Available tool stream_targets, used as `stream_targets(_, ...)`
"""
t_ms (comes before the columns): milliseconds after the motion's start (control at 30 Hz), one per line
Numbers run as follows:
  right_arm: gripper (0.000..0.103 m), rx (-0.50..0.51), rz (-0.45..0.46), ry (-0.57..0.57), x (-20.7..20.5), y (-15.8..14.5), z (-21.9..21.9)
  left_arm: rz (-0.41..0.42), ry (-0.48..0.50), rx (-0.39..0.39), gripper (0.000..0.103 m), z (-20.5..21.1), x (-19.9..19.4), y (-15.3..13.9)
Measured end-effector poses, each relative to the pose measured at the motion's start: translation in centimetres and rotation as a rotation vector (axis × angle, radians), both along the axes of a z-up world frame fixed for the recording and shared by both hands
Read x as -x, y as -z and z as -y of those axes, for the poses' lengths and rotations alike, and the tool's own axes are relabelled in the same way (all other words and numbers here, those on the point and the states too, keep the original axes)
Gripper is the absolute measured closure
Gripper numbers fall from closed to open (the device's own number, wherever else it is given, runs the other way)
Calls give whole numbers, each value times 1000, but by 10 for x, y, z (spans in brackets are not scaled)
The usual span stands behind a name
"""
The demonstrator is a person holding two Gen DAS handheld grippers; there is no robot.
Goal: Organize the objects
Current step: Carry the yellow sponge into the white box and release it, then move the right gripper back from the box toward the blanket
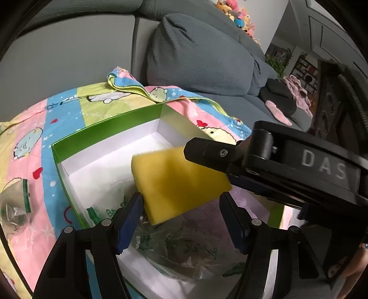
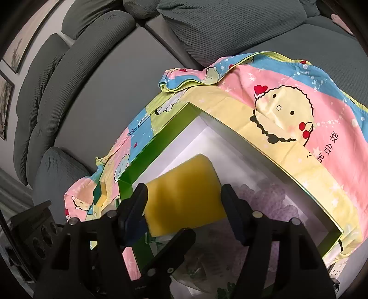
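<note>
A green box with a white inside (image 1: 101,131) (image 2: 149,147) stands open on a patterned cloth. My right gripper (image 2: 184,202) is shut on a yellow sponge (image 2: 184,193) and holds it over the box; the sponge also shows in the left wrist view (image 1: 177,184). My left gripper (image 1: 181,220) is open just below the sponge, over clear plastic bags with green print (image 1: 181,250) that lie in the box. The right gripper's body (image 1: 287,168) reaches in from the right in the left wrist view.
The box sits on a pink, blue and yellow cartoon cloth (image 1: 34,138) (image 2: 287,119) in front of a grey sofa (image 1: 195,55) (image 2: 92,69). Another clear bag (image 1: 16,207) lies on the cloth left of the box. Plush toys (image 1: 239,13) sit on the sofa back.
</note>
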State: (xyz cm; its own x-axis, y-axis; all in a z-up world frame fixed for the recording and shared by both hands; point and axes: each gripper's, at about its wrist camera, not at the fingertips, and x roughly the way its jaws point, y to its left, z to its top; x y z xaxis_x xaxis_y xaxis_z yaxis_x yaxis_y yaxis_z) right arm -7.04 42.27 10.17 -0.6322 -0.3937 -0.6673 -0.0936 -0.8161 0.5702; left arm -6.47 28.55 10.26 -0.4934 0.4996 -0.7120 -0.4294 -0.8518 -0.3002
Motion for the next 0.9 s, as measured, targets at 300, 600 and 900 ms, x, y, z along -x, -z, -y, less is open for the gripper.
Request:
stream_targets(300,31,-31,5,43,-1,0,-5,4,-70,-46,35,35,-9,-17)
stream_targets(600,28,-72,-60,16,-7,-20,16,-17,-211,-34,33,113,-18,-24)
stream_targets(900,18,-24,-168,-144,-10,-46,83,-7,-440,-111,24,226,-23,-18)
